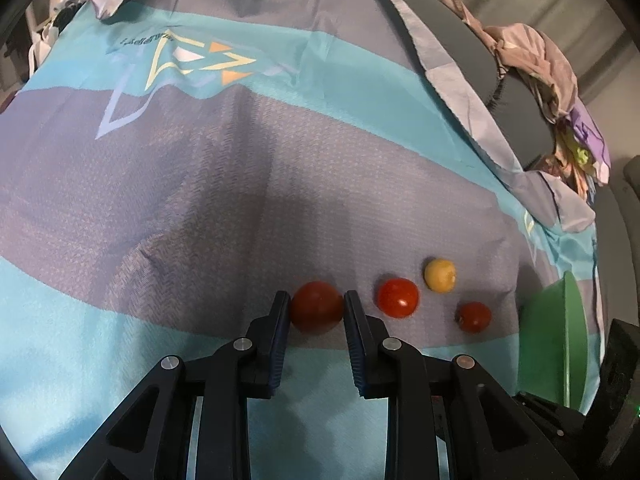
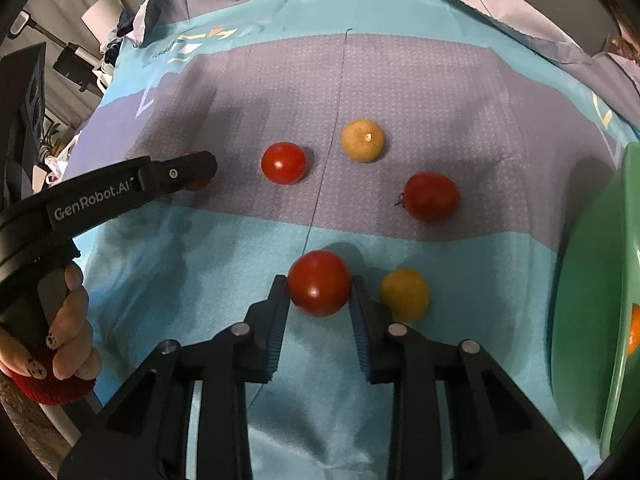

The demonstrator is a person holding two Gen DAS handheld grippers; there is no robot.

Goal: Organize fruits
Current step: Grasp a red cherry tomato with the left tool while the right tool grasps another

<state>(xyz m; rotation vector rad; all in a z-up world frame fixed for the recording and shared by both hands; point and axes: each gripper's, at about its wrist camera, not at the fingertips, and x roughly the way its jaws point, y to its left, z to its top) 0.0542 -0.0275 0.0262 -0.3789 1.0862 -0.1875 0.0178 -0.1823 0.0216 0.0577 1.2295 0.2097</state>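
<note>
In the left wrist view my left gripper [image 1: 316, 298] is shut on a red tomato [image 1: 316, 314] that rests on the cloth, pads against both its sides. To its right lie another red tomato [image 1: 398, 297], a yellow one [image 1: 440, 275] and a small red one [image 1: 474, 317]. In the right wrist view my right gripper [image 2: 319, 278] is shut on a larger red tomato [image 2: 319, 288], with a yellow tomato [image 2: 405, 294] just right of its finger. Farther off lie a red tomato [image 2: 283, 162], a yellow one [image 2: 363, 140] and an oblong red one [image 2: 431, 196].
A blue and grey striped cloth [image 2: 240, 240] covers the surface. A green bowl [image 2: 592, 280] stands at the right edge with something orange [image 2: 634, 330] inside. The left gripper [image 2: 198, 170] and the hand [image 2: 68, 340] holding it reach in from the left. Bunched fabric [image 1: 540, 60] lies beyond the cloth.
</note>
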